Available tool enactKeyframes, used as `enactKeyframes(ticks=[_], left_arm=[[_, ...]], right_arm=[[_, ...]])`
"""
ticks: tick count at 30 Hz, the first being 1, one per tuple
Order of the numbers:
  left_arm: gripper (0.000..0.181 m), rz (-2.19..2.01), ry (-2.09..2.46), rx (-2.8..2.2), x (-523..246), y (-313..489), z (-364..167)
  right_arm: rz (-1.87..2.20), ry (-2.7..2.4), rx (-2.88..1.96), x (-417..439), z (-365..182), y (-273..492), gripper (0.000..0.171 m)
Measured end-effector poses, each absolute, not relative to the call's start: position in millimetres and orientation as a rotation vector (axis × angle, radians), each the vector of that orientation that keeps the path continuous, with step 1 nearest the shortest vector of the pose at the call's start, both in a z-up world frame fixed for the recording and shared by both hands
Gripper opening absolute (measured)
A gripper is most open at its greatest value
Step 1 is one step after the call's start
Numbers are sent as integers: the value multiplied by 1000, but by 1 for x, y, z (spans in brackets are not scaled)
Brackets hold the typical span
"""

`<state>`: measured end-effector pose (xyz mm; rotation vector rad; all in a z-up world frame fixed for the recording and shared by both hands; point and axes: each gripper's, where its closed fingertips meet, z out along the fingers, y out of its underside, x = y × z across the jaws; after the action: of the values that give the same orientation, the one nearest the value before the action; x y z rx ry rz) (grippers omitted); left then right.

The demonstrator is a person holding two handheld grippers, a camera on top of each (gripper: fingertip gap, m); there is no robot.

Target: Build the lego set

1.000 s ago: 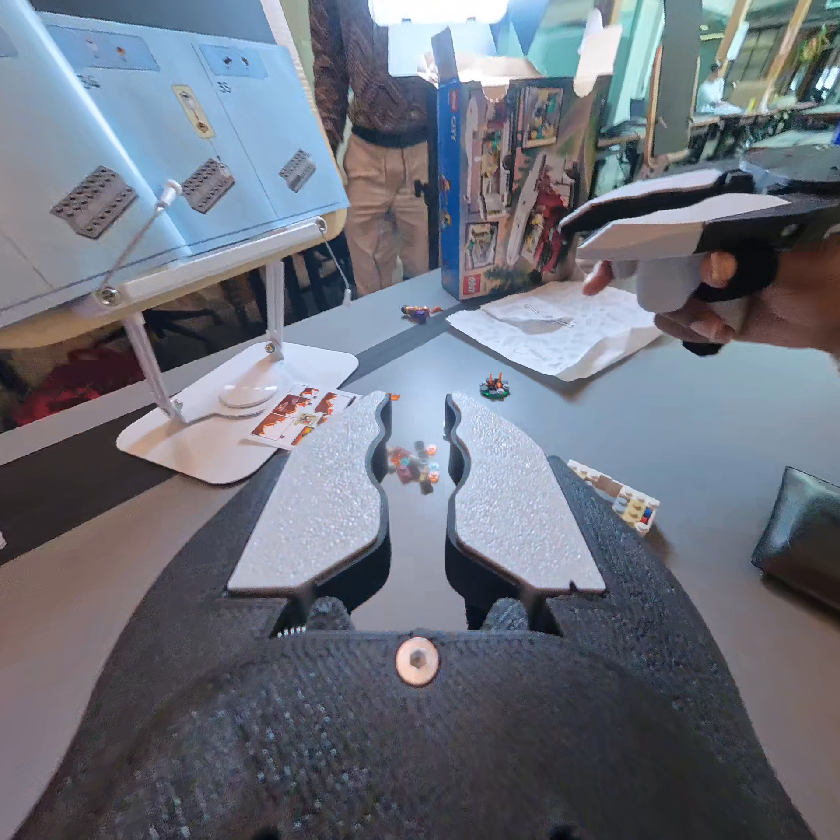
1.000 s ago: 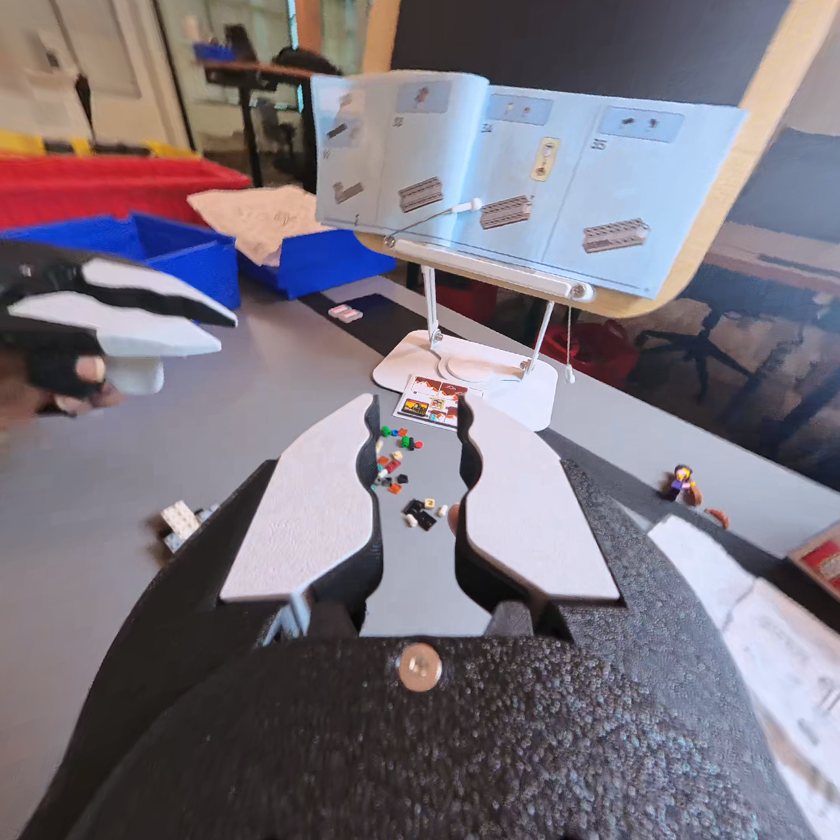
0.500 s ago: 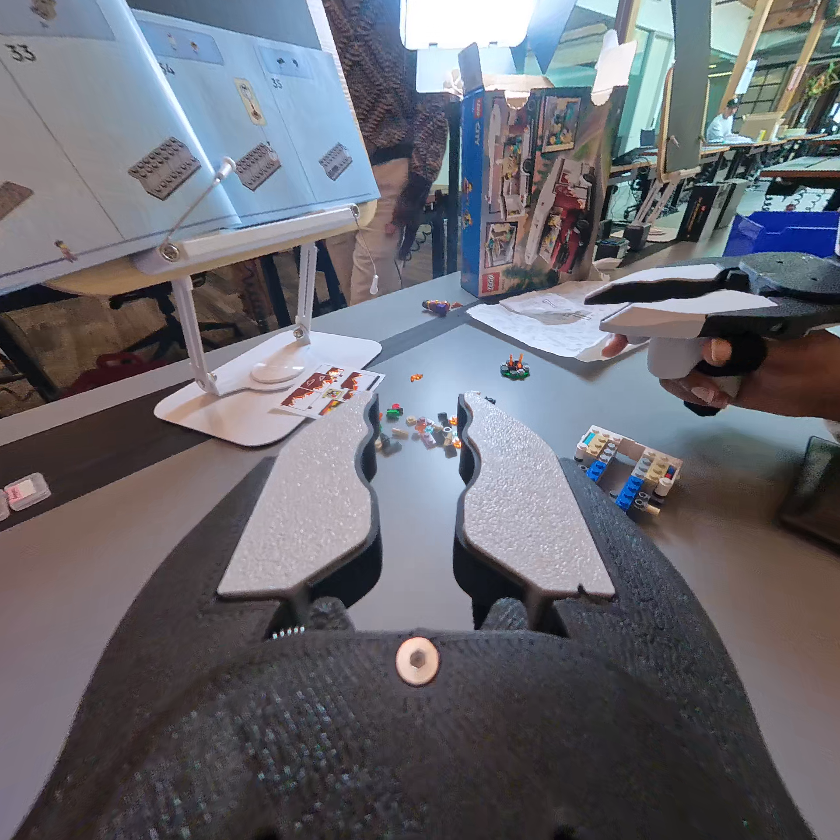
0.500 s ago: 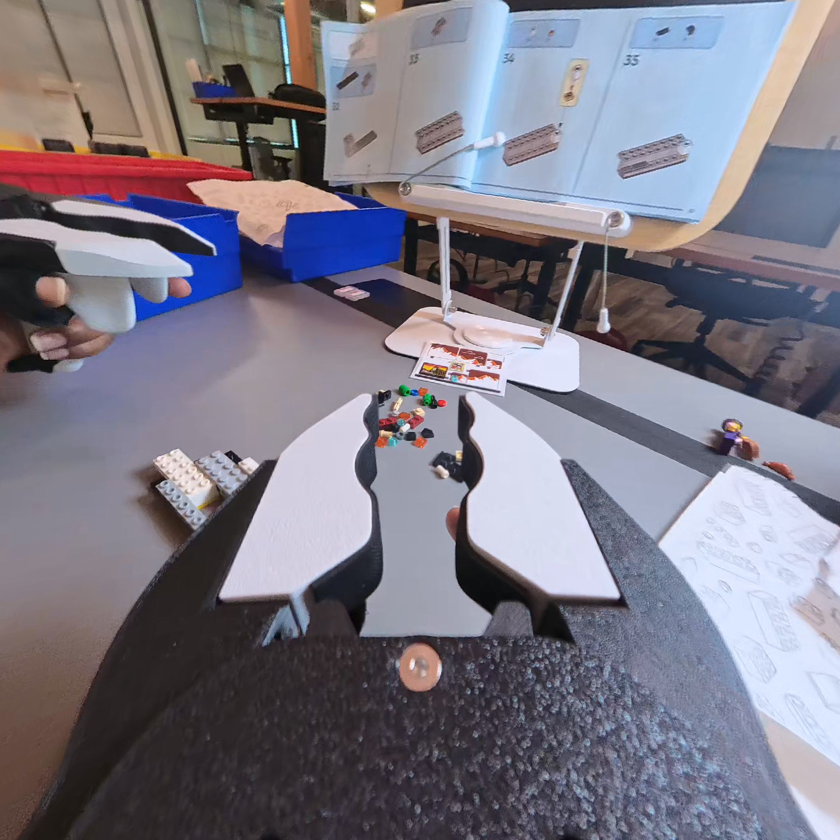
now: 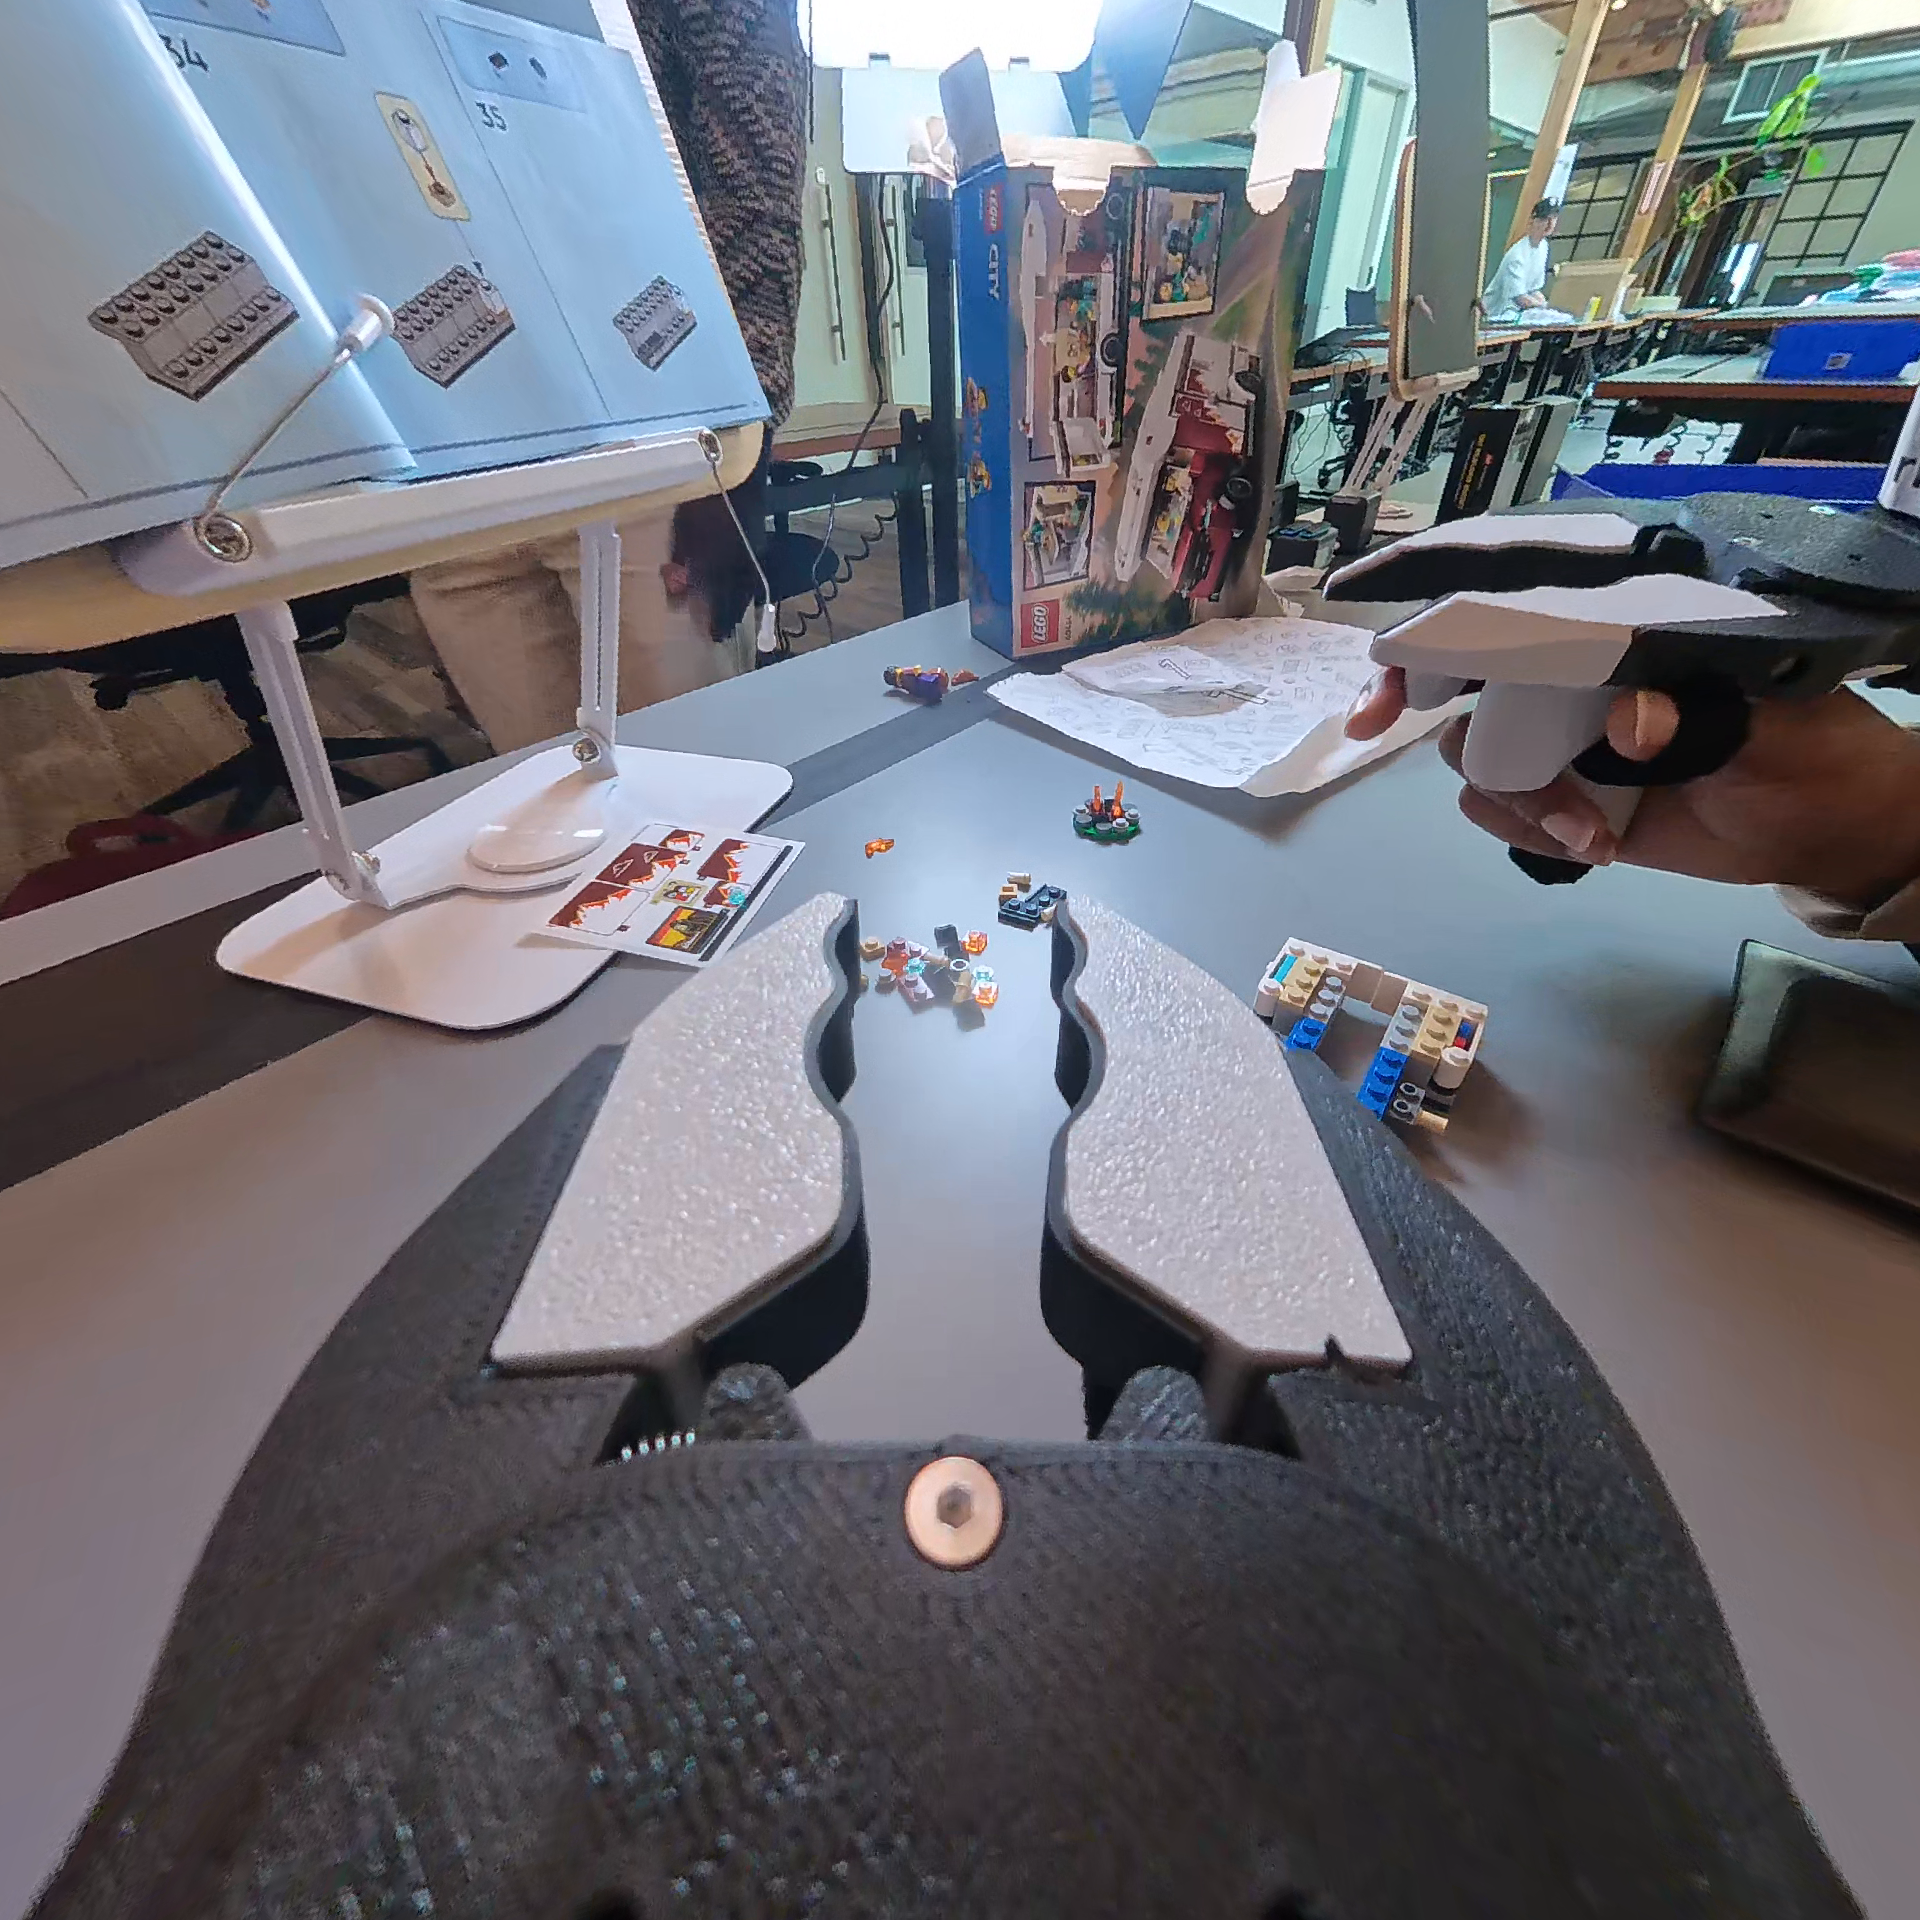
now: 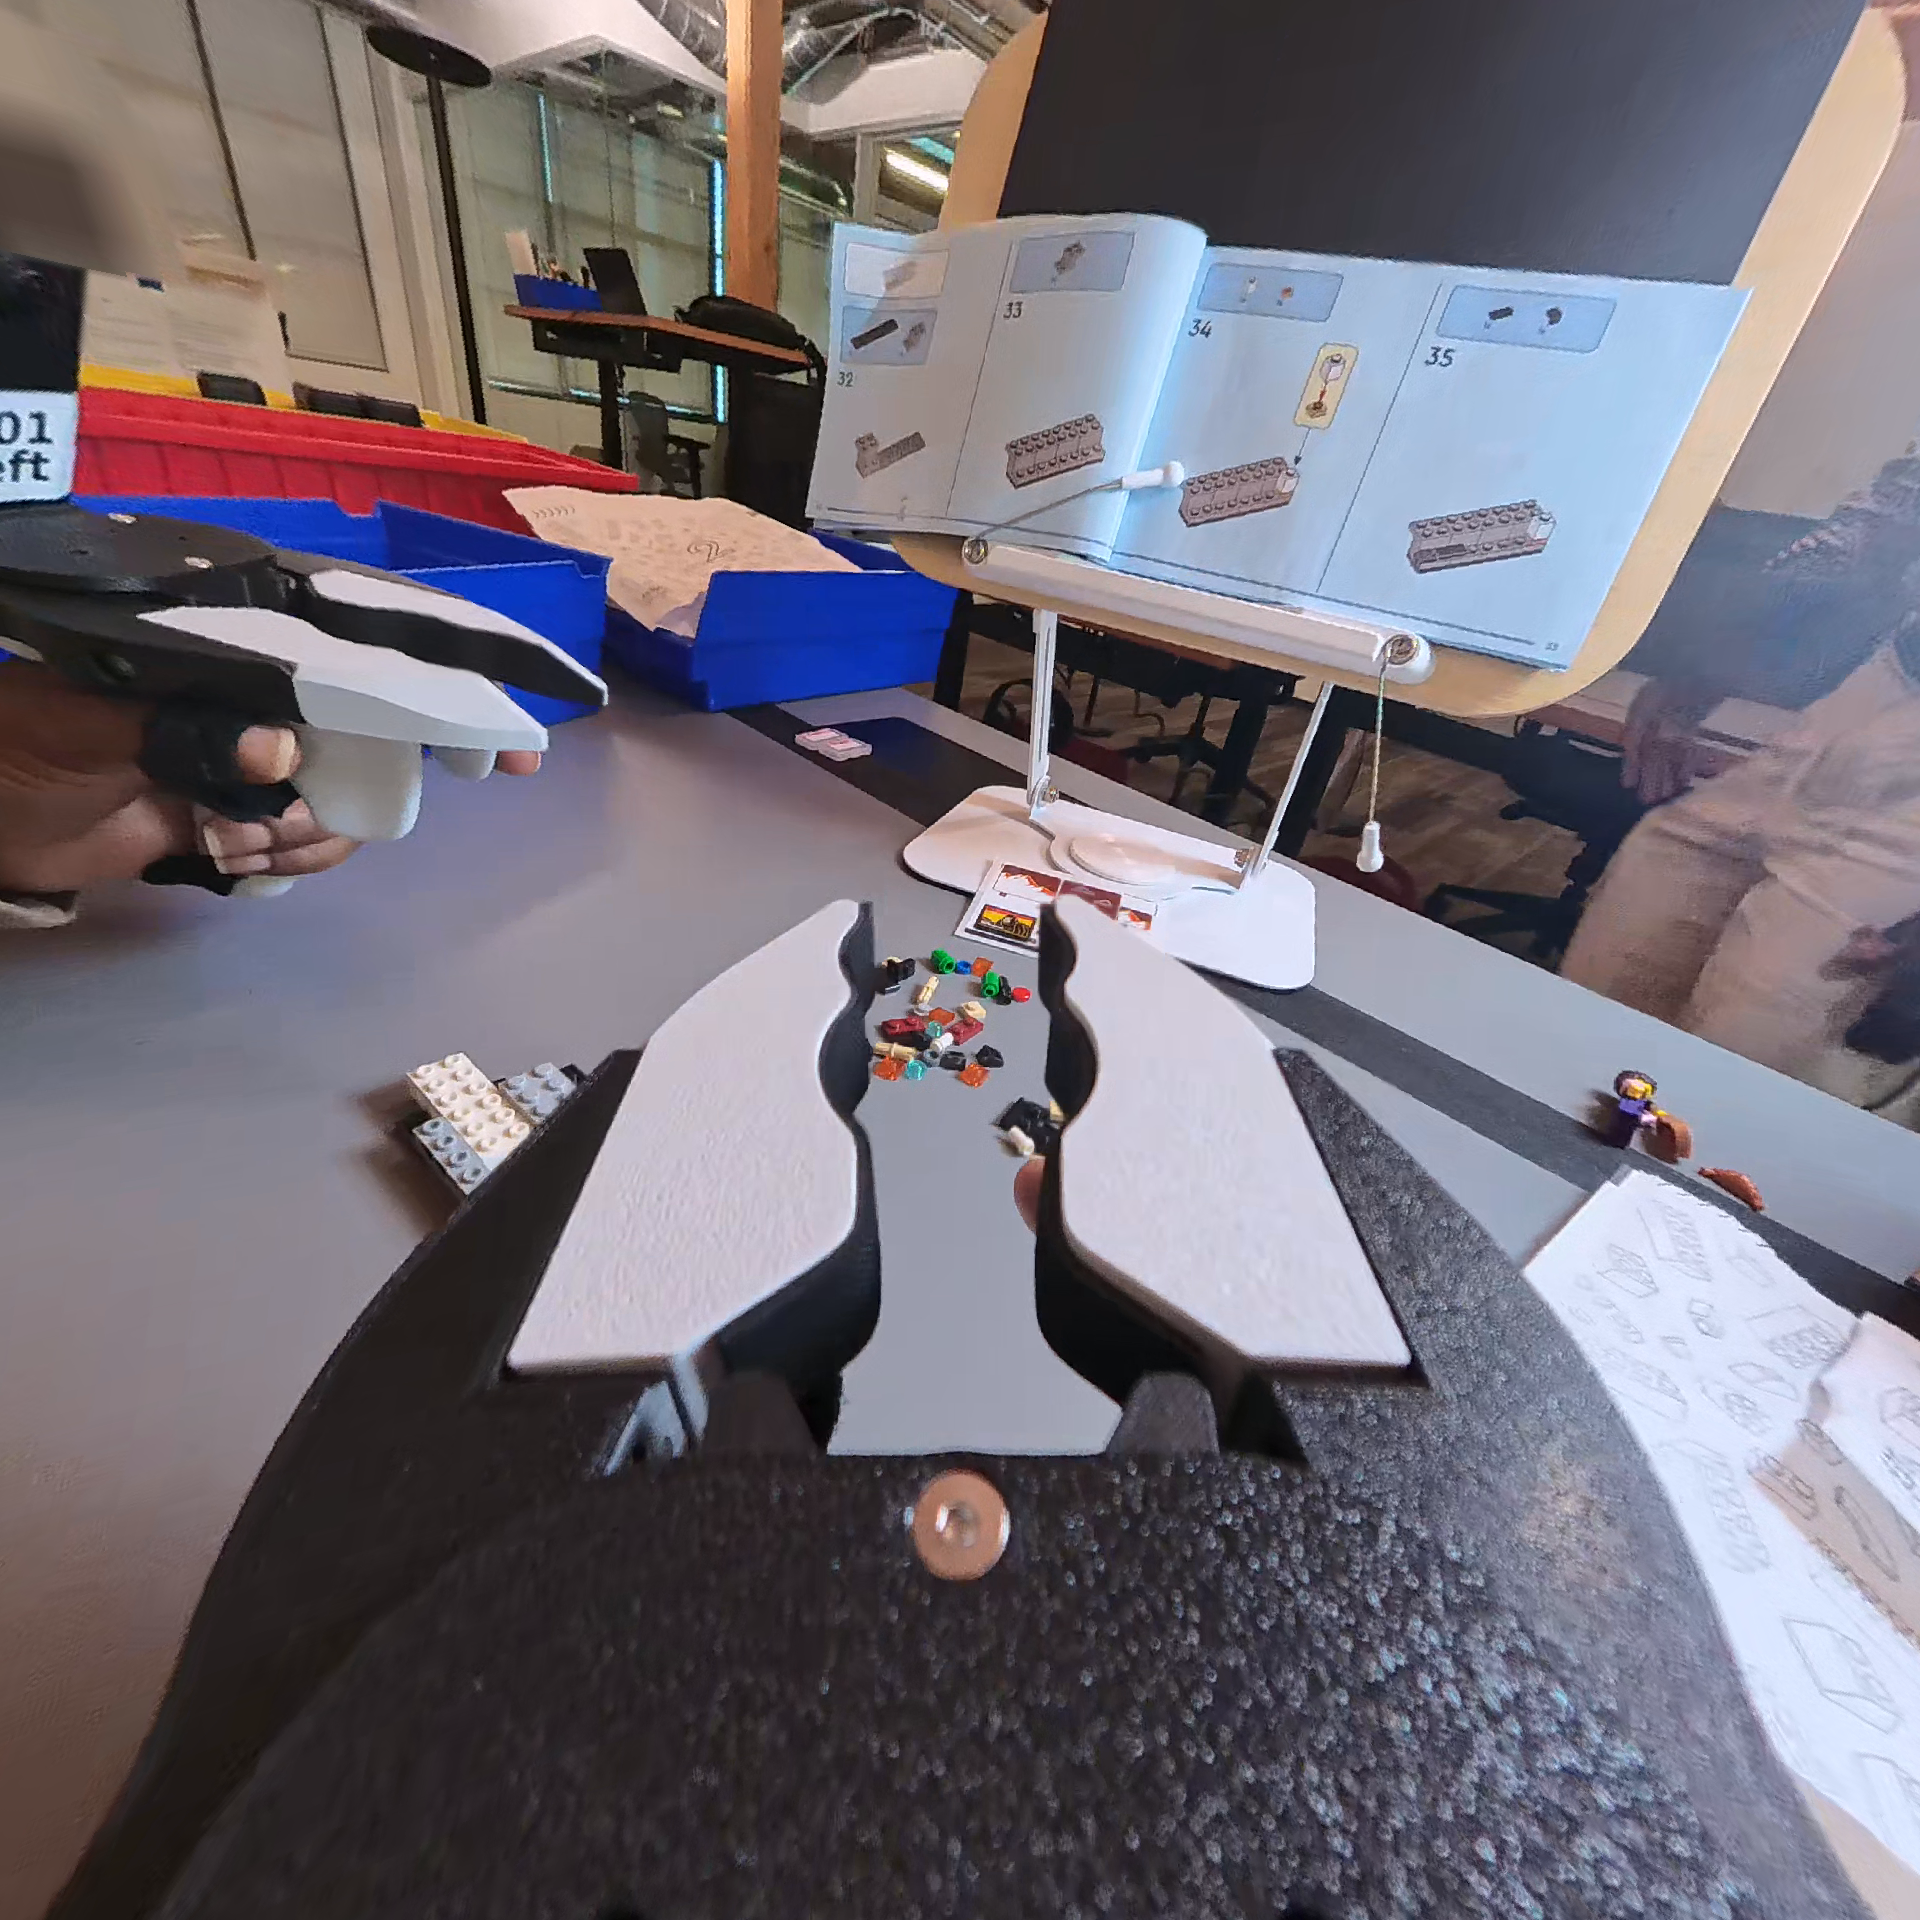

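A pile of small loose lego pieces [image 5: 935,961] lies on the grey table just beyond my left gripper [image 5: 956,920], which is open and empty. A part-built model [image 5: 1371,1023] of tan, white and blue bricks sits to its right. My right gripper [image 6: 954,920] is open and empty, pointing at the same pile [image 6: 945,1023]. The model [image 6: 478,1112] shows to its left, partly hidden by the gripper body. Each gripper shows in the other's view, held above the table: the right one [image 5: 1351,613], the left one [image 6: 561,707].
An open instruction booklet [image 6: 1247,436] rests on a white stand [image 5: 499,894] with a sticker sheet [image 5: 675,904] at its base. A lego box [image 5: 1122,405], paper bag [image 5: 1195,696], small campfire build [image 5: 1107,821], minifigure [image 6: 1636,1107] and blue bins [image 6: 779,623] surround the area. A person [image 6: 1766,831] stands behind the table.
Both grippers have drawn back from the pile and turned, so more of the model shows. The left jaws have opened a little wider. The right jaws stayed open.
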<state>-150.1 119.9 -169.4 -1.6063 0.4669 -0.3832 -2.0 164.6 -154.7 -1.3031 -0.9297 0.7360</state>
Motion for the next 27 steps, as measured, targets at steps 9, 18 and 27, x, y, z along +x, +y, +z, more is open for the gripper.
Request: enactKeyframes(ticks=[9, 18, 27], left_arm=[[38, -317, 454, -1598, -160, 123, -169], [24, -328, 425, -1576, -164, 124, -167], [24, -289, 353, -1550, -178, 125, -161]], right_arm=[[782, -1001, -1362, -16, -176, 154, 31], [741, -1044, -1367, -19, -183, 151, 22], [694, -959, -1407, -11, -185, 165, 19]])
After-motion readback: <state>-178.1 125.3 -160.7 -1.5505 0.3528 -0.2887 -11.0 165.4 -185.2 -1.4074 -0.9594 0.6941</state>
